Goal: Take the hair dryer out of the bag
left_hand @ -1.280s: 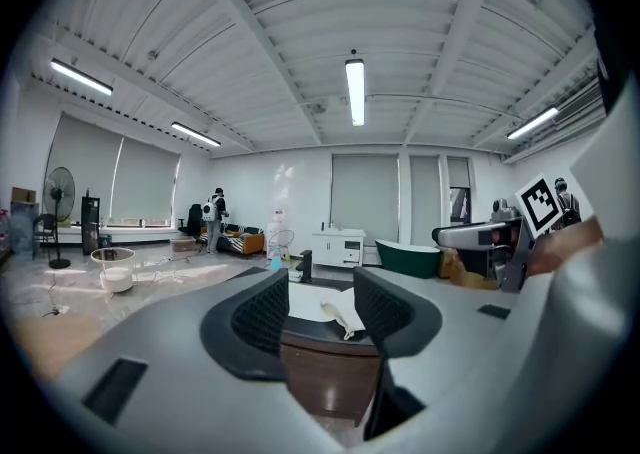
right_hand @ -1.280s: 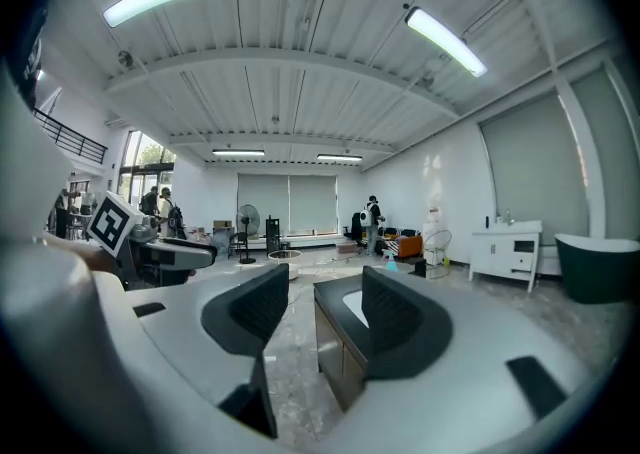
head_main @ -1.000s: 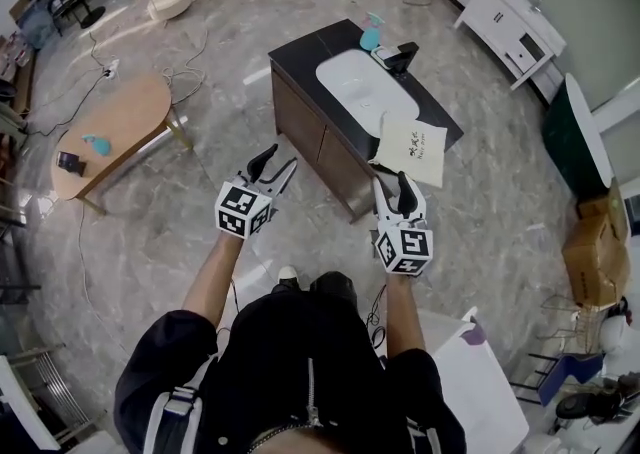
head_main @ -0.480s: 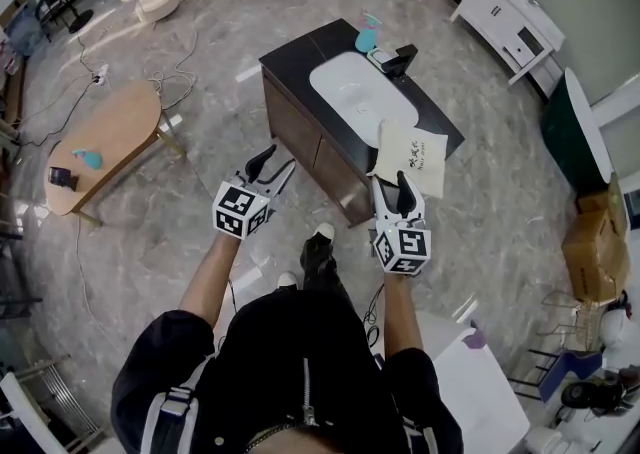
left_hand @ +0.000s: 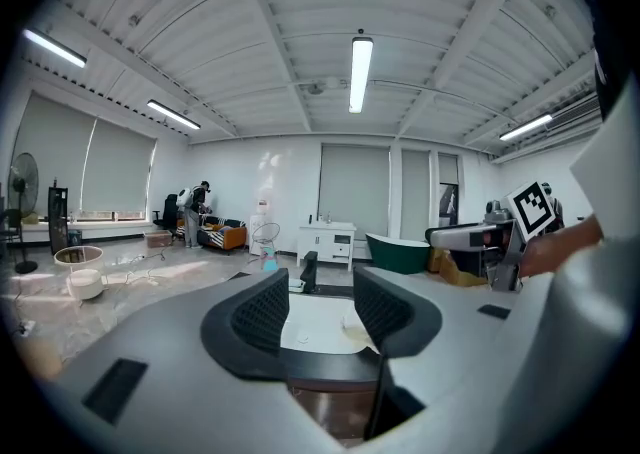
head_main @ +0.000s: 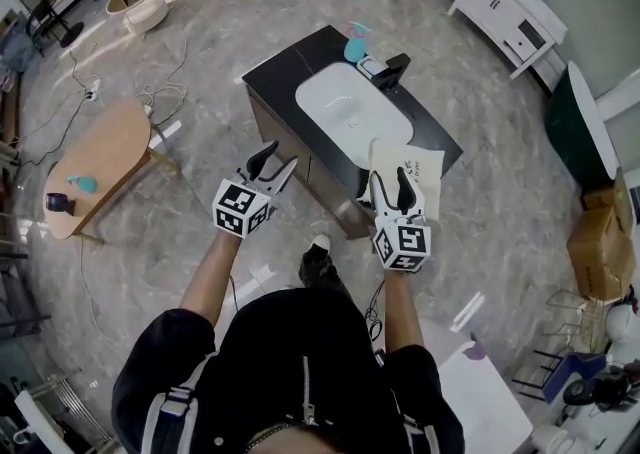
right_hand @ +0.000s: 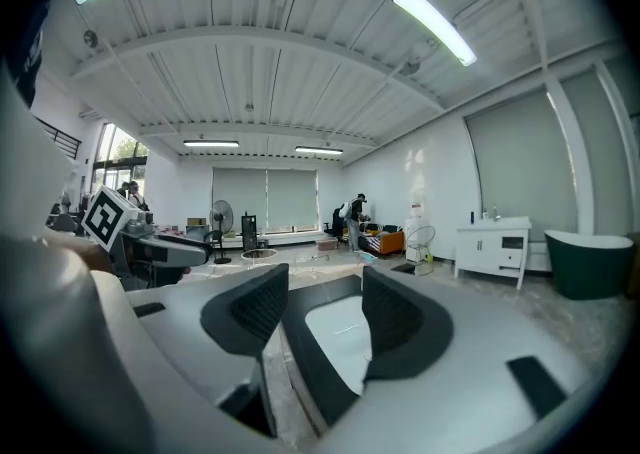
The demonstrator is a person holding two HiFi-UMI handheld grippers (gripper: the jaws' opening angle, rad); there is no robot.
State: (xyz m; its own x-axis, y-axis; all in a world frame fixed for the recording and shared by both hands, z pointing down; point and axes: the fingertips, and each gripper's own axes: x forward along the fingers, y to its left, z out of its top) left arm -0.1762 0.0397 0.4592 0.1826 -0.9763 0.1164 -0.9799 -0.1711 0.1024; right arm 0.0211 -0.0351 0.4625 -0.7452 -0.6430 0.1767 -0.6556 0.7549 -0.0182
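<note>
You are holding the left tool (head_main: 272, 157) and the right tool (head_main: 390, 182) with their jaws apart, gripping nothing. The white bag (head_main: 414, 156) is lying on the dark surface (head_main: 285, 62) beside the sink (head_main: 350, 107), just beyond the right tool.

Floor (head_main: 200, 72): glossy grey marble-look stone
Countertop (head_main: 285, 67): black, smooth
Basin (head_main: 352, 114): white, glossy
Bag (head_main: 425, 157): cream, matt, cloth-like
Left oval table (head_main: 105, 157): light wood, smooth

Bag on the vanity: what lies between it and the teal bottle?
Head view: the black faucet and the white basin edge, between bag and teal bottle.
</note>
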